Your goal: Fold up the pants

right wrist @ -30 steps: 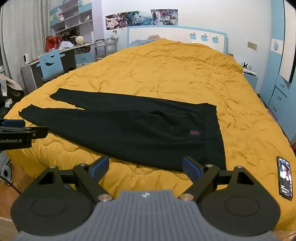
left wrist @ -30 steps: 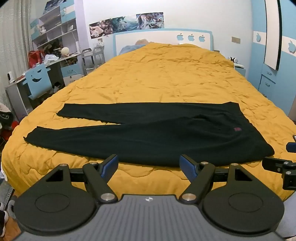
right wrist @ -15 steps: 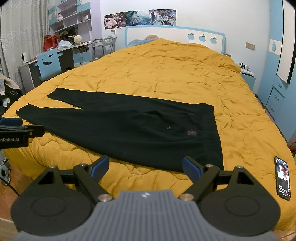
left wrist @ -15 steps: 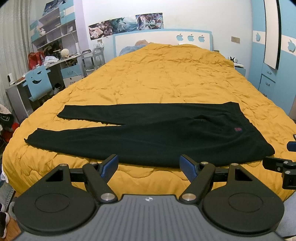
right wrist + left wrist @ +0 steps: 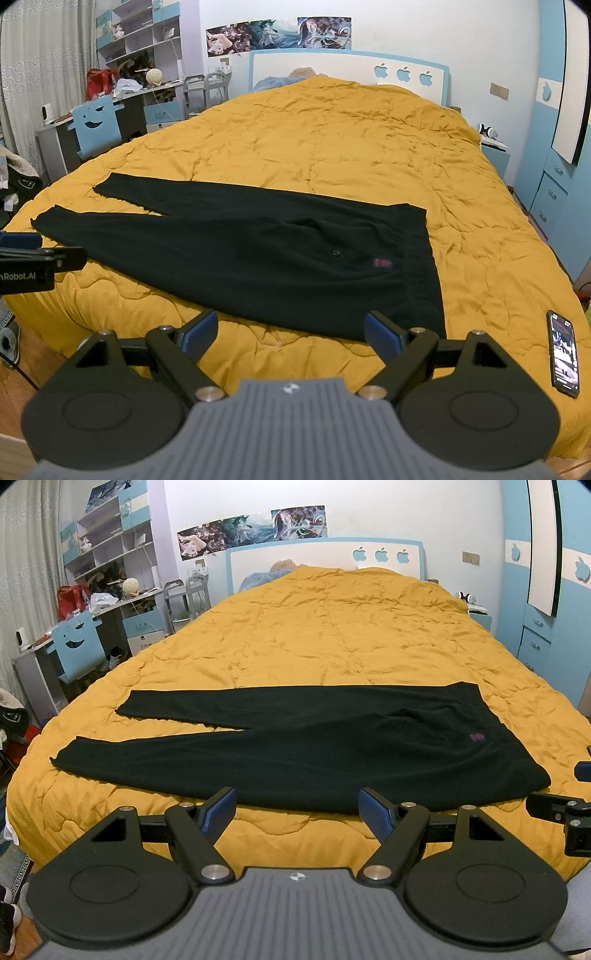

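Black pants [image 5: 314,753] lie flat across the yellow quilt of the bed [image 5: 332,635], waistband to the right, both legs spread to the left. They also show in the right wrist view [image 5: 258,258], with a small red label near the waistband. My left gripper [image 5: 297,812] is open and empty, held over the bed's near edge just short of the pants. My right gripper [image 5: 291,336] is open and empty, near the waistband's front corner. Each gripper shows at the edge of the other's view.
A phone [image 5: 563,352] lies on the quilt at the near right corner. A desk with a blue chair [image 5: 77,646] and shelves stands to the left of the bed. Blue wardrobes [image 5: 546,590] stand to the right.
Both views have shifted only slightly. The pants have not moved and both grippers stay open.
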A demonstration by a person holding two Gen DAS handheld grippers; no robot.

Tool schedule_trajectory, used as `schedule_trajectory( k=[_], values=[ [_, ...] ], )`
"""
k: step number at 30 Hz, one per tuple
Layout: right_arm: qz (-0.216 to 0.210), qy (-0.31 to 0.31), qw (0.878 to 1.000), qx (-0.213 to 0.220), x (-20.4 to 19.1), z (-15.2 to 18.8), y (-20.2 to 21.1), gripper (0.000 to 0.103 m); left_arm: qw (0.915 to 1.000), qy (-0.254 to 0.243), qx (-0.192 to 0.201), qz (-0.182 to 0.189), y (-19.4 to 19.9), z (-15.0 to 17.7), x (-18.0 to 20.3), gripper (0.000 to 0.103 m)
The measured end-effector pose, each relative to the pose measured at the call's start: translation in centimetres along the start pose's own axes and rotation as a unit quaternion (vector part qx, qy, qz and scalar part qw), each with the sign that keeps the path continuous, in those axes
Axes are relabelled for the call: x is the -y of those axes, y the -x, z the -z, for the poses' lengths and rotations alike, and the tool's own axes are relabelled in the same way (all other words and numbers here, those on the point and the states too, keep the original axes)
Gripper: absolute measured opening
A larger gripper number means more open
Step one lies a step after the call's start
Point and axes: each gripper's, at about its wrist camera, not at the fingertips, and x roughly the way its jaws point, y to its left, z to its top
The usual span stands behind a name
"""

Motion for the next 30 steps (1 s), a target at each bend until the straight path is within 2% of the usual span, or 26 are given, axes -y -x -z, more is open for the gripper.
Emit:
schedule_trajectory(
  k=[30],
  values=[
    [0.004, -0.004, 1.000, -0.007, 0.01, 0.00, -0.20, 0.083, 1.0000, -0.002, -0.001, -0.002, -0.07, 0.06, 0.20, 0.088]
  ],
)
